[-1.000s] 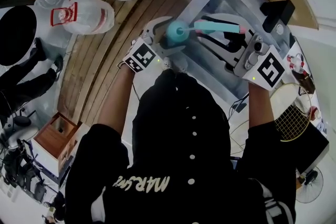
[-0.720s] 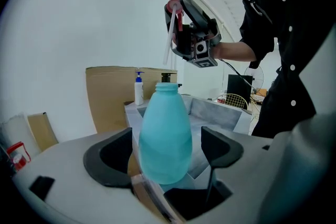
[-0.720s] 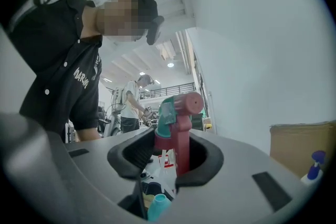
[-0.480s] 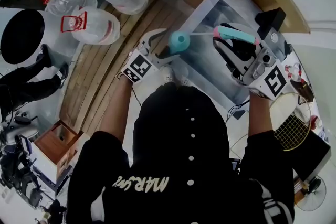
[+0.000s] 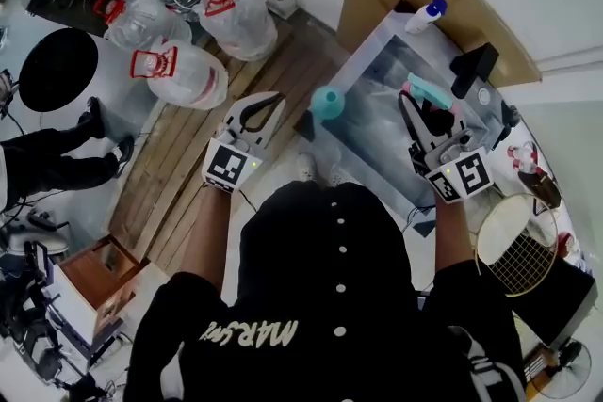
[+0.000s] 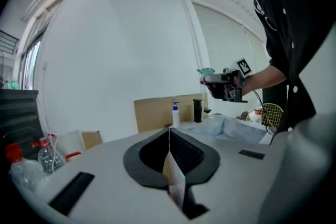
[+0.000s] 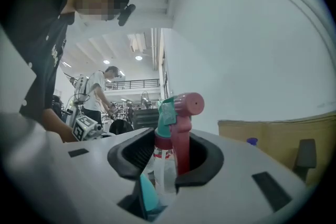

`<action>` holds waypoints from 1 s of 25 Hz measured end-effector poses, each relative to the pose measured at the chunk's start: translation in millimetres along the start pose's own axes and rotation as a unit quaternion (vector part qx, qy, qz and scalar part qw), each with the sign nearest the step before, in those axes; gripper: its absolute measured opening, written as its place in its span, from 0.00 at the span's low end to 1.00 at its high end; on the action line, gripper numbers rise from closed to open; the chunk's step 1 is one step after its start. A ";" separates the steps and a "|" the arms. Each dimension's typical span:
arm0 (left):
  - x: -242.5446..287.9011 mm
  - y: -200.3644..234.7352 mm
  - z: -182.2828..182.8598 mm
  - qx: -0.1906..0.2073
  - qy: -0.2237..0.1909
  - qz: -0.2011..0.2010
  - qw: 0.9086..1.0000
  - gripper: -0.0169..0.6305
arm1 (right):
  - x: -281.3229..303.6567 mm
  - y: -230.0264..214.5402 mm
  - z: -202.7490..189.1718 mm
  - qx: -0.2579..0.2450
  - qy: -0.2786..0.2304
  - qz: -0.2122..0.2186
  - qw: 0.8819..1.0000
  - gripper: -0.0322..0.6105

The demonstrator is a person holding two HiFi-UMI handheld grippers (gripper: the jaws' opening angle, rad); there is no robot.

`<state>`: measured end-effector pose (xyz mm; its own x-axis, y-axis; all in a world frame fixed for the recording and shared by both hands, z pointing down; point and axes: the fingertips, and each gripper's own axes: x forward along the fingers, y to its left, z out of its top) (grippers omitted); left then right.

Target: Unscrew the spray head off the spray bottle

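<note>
The teal bottle [image 5: 327, 102] sits alone at the near corner of the grey sink, with no gripper on it. My left gripper [image 5: 268, 104] is left of it over the wooden floor, apart from the bottle; its jaws are shut on nothing [image 6: 169, 134]. My right gripper [image 5: 422, 113] hovers over the sink, shut on the spray head [image 5: 429, 92]. In the right gripper view the spray head [image 7: 176, 128] stands upright between the jaws [image 7: 165, 157]: pink nozzle and trigger, teal top, red collar, a clear part below. The left gripper view also catches the right gripper [image 6: 226, 85].
The grey sink [image 5: 377, 132] fills the table top. A white bottle with a blue cap [image 5: 422, 14] and a black block [image 5: 471, 66] stand at its far side. Water jugs with red handles [image 5: 179, 71] lie on the floor left. A racket [image 5: 513, 245] lies right.
The left gripper let go of the teal bottle, drew back to the left and shut. The right gripper carried the spray head away from the bottle to the right.
</note>
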<state>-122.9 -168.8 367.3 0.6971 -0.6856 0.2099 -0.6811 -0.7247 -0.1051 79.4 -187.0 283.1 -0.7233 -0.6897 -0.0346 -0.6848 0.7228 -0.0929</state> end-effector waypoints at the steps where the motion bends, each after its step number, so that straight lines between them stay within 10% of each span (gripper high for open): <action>1: -4.8 5.5 5.6 -0.011 -0.005 0.011 1.000 0.07 | -1.8 -3.1 -1.3 -0.003 0.005 -0.013 1.000 0.28; 15: -75.7 47.8 63.5 -0.063 -0.011 0.178 0.982 0.06 | -68.7 -28.7 24.7 -0.062 0.014 -0.162 0.985 0.28; 25: -82.1 47.9 62.4 -0.055 -0.004 0.198 0.979 0.06 | -75.7 -32.0 25.2 -0.076 0.015 -0.209 0.975 0.27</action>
<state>-198.7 -151.5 284.4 0.3753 -0.9117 0.1673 -0.9177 -0.3909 -0.0713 158.3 -159.1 263.6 -0.3786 -0.9256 0.0045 -0.9241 0.3782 0.0553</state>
